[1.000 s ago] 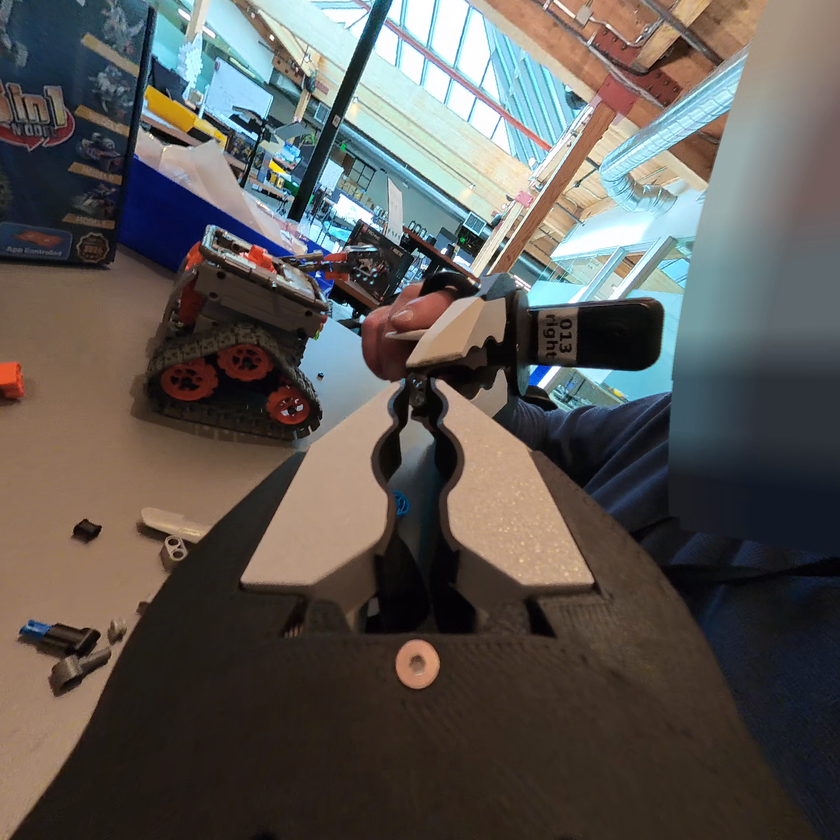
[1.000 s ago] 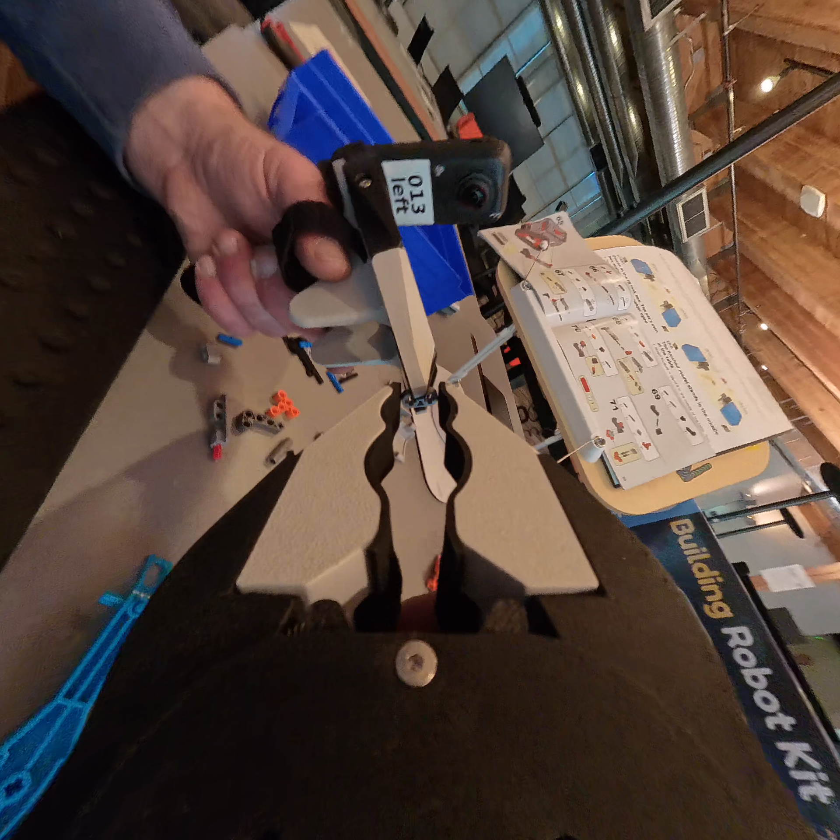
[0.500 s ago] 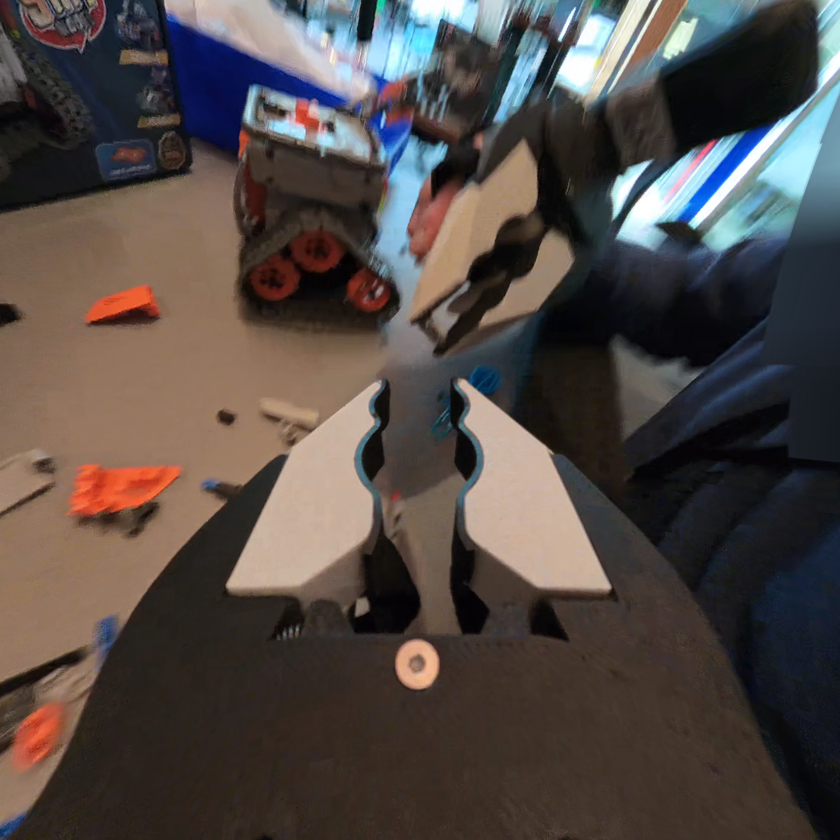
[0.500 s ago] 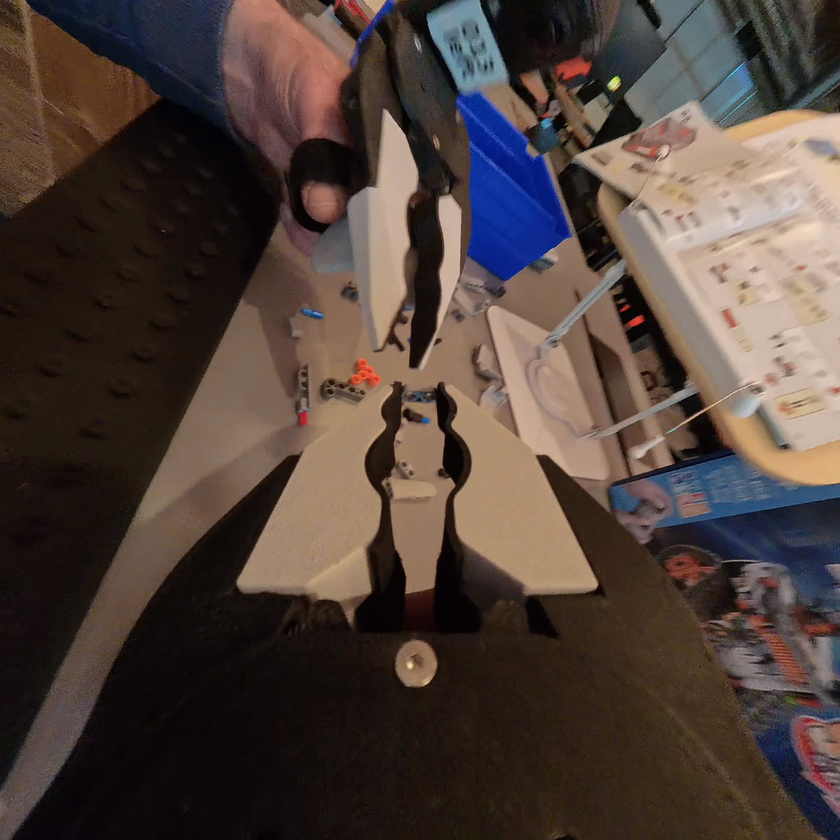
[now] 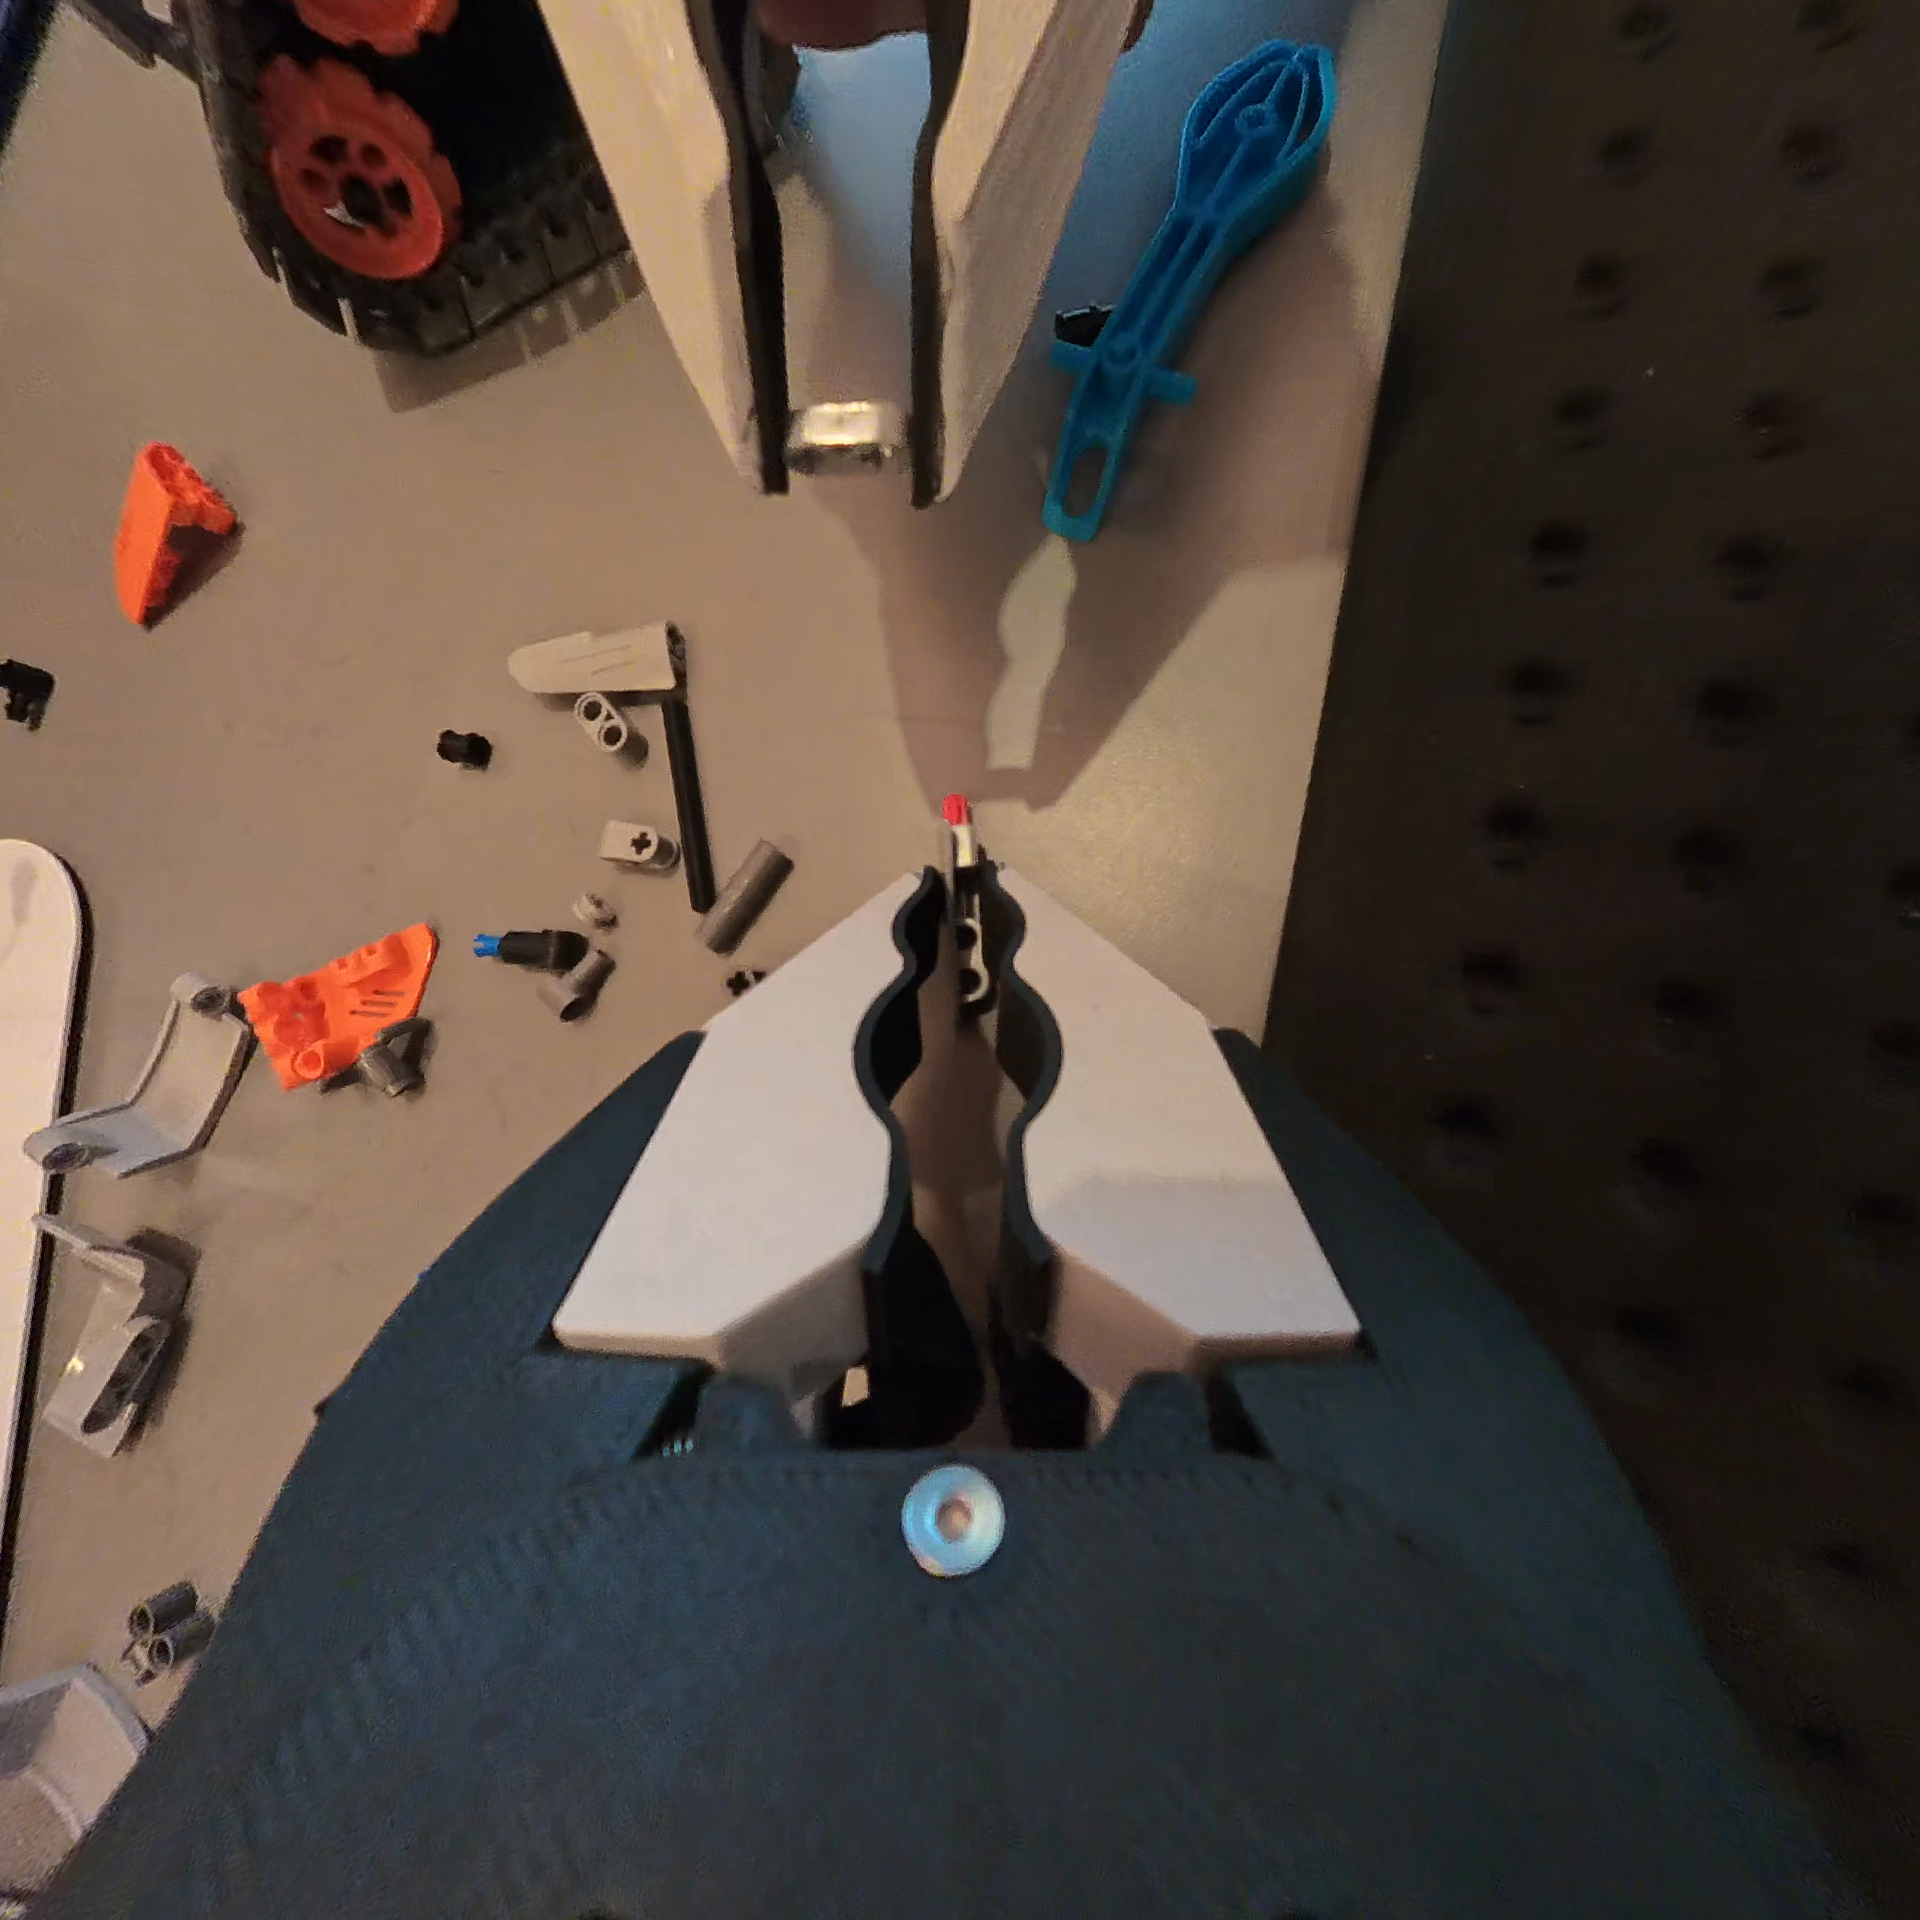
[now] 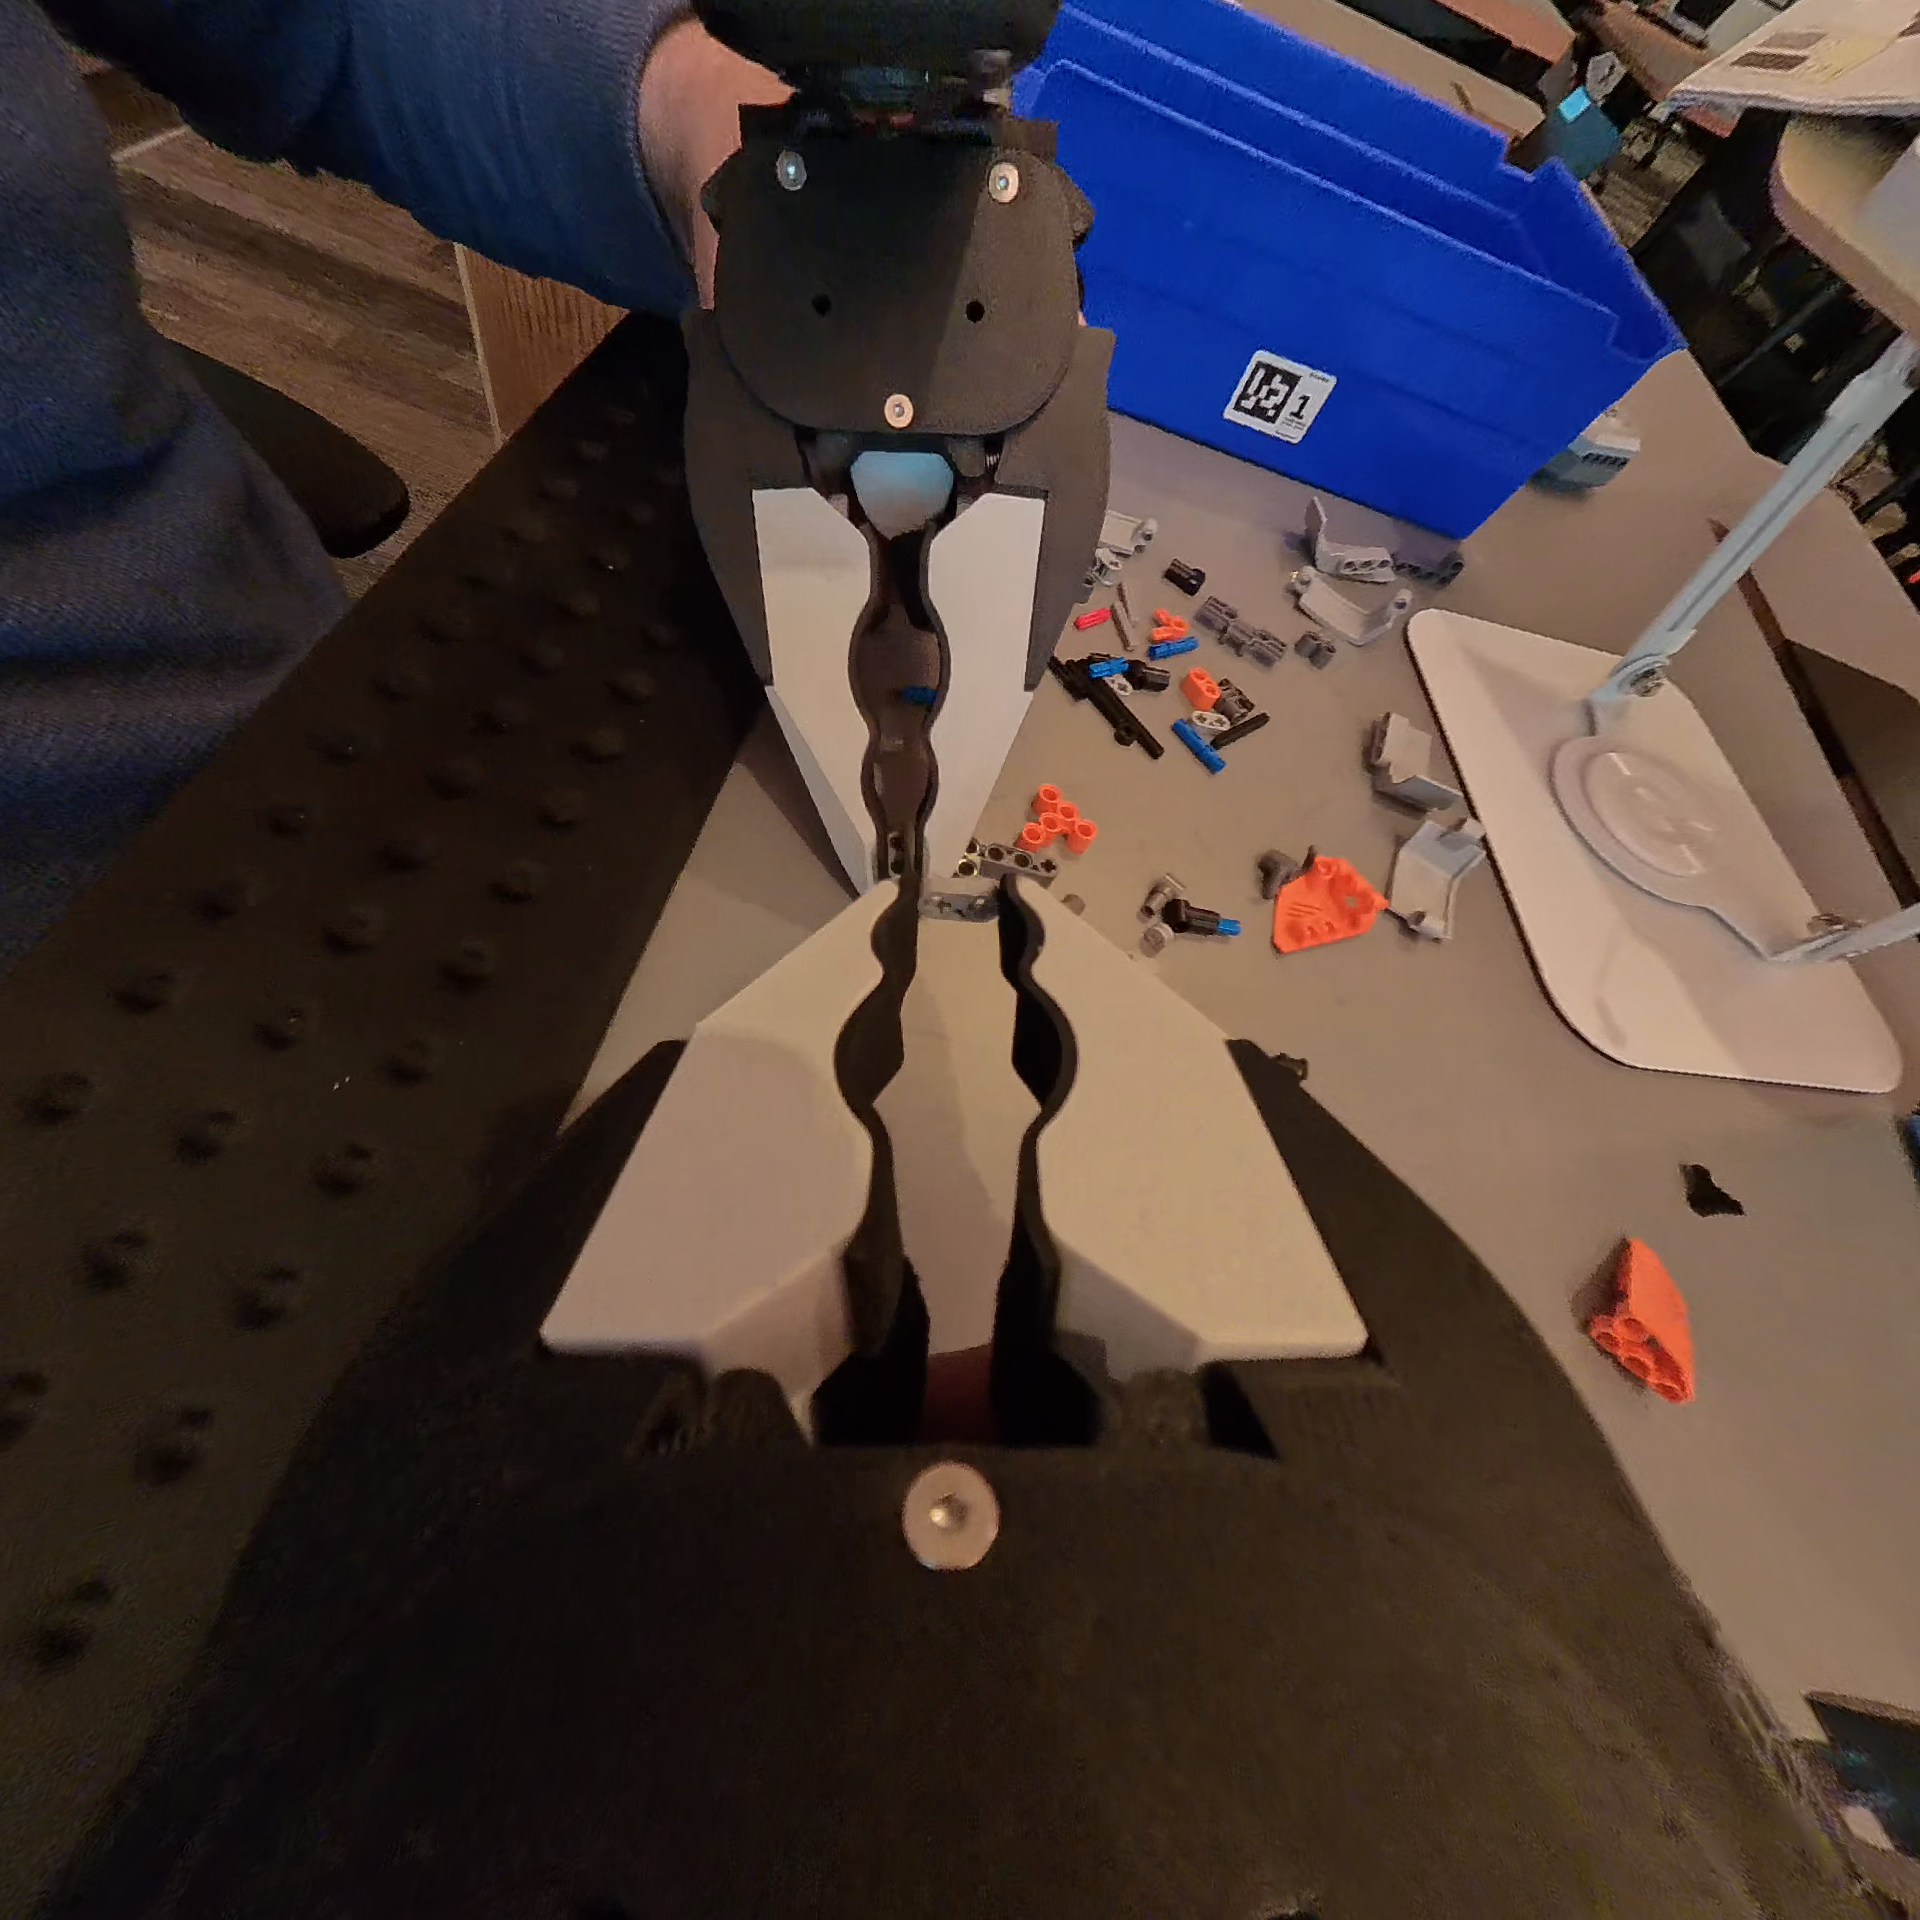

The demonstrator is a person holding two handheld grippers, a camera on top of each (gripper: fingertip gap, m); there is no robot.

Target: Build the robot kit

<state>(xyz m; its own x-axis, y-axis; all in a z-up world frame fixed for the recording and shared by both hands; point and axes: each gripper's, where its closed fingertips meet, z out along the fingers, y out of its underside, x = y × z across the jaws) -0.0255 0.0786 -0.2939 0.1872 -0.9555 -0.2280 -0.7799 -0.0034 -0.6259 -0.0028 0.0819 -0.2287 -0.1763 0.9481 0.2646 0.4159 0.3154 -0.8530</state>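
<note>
My left gripper [image 5: 961, 883] points down at the grey table [image 5: 312, 831]. It is shut on a small grey beam with a red pin [image 5: 958, 844] that sticks out past the fingertips. My right gripper [image 6: 958, 899] faces it from a short way off, its jaws a little apart and closed on a short grey piece [image 6: 961, 907] spanning the tips. That piece also shows in the left wrist view [image 5: 842, 438] between the right gripper's tips [image 5: 842, 473]. The left gripper [image 6: 899, 868] shows in the right wrist view, held by a hand in a blue sleeve [image 6: 468, 135].
A tracked model with orange wheels [image 5: 395, 177] stands beside the right gripper. A blue plastic tool [image 5: 1174, 291] lies near a black studded mat [image 5: 1662, 727]. Loose grey, black and orange parts [image 6: 1164, 675] are scattered before a blue bin [image 6: 1299, 239] and a white stand base [image 6: 1642, 852]. Spacing between my two grippers at the tips: around 7 centimetres.
Both grippers have swung down from tip to tip in the air to point at the table, and have drawn a little apart. The left gripper now shows a grey beam with a red pin.
</note>
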